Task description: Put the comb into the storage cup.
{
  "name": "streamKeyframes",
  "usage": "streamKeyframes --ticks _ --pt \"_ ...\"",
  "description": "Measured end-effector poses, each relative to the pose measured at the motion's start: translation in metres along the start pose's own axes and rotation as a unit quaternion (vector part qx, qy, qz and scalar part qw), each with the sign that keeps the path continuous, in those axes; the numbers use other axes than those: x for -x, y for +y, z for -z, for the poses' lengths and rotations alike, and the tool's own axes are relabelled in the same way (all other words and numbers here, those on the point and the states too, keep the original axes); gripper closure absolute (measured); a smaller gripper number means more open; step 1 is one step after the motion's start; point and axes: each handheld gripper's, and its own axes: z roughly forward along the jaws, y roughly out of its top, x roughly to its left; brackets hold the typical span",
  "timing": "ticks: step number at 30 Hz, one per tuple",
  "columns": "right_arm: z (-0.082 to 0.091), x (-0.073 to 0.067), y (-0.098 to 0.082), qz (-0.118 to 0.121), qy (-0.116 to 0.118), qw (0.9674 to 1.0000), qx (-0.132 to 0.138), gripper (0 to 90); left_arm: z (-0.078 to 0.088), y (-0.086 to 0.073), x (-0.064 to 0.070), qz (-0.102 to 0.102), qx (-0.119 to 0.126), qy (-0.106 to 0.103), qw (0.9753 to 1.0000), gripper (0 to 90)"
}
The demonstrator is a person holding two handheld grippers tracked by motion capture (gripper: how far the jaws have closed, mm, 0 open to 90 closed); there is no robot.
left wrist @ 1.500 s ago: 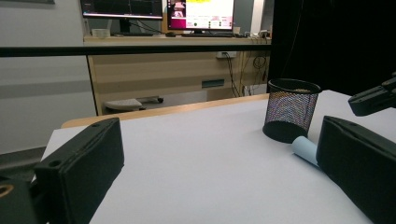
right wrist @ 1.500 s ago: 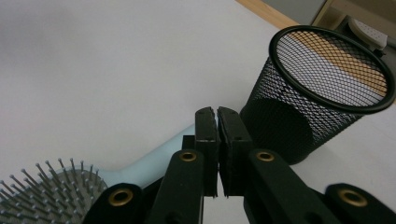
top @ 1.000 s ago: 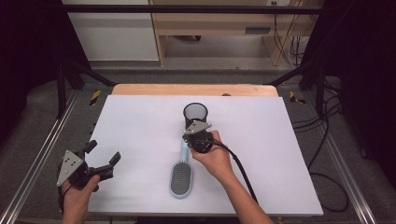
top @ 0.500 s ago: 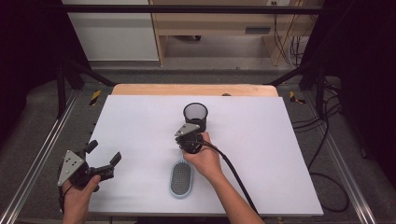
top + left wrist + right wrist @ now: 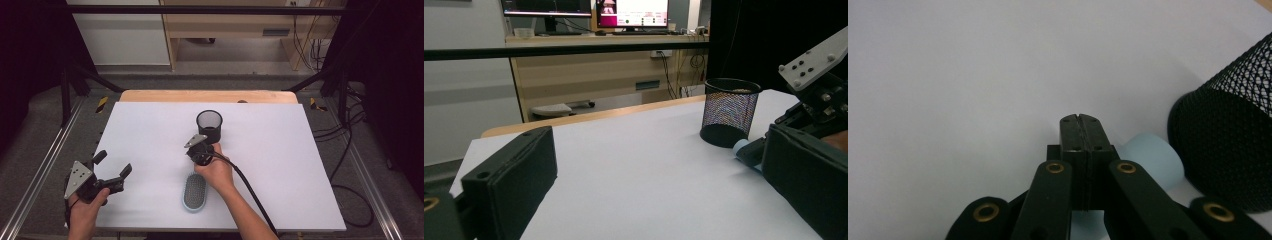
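Above hairbrush (image 5: 195, 192) handle, closed right claw (image 5: 199, 150)

The right tool (image 5: 196, 150) hangs over mid-table with jaws pressed together, while the left tool (image 5: 111, 166) rests near the table's edge, jaws spread.

Even overhead light, soft shadows, dark surrounds, slight blur
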Motion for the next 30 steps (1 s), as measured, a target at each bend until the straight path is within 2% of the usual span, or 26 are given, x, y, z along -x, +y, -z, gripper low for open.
streamKeyframes --ticks 2,4,10,16,21,26,30 --pt "-0.002 0.000 -0.002 0.010 -0.006 0.9998 -0.019 90.0 0.000 0.000 0.000 0.000 0.000 0.000 1.0000 1.4" --pt "0.000 0.001 -0.003 0.012 -0.011 0.9995 -0.025 90.0 0.000 0.000 0.000 -0.002 -0.002 -0.001 1.0000 1.4" --pt "0.013 0.012 -0.016 -0.005 -0.015 0.9989 -0.044 90.0 0.000 0.000 0.000 -0.003 -0.003 0.000 1.0000 1.4" --pt "0.035 0.023 -0.040 -0.034 -0.017 0.9985 -0.040 90.0 0.000 0.000 0.000 -0.004 -0.005 0.002 1.0000 1.4" --pt "0.054 0.031 -0.058 -0.048 -0.015 0.9979 -0.041 90.0 0.000 -0.001 0.000 -0.005 -0.008 0.003 0.9999 1.4" --pt "0.065 0.034 -0.066 -0.046 -0.015 0.9978 -0.046 90.0 0.000 -0.001 0.001 -0.006 -0.010 0.003 0.9999 1.5" --pt "0.069 0.043 -0.070 -0.057 -0.019 0.9971 -0.047 90.0 0.000 -0.002 0.001 -0.008 -0.012 0.003 0.9999 1.5"
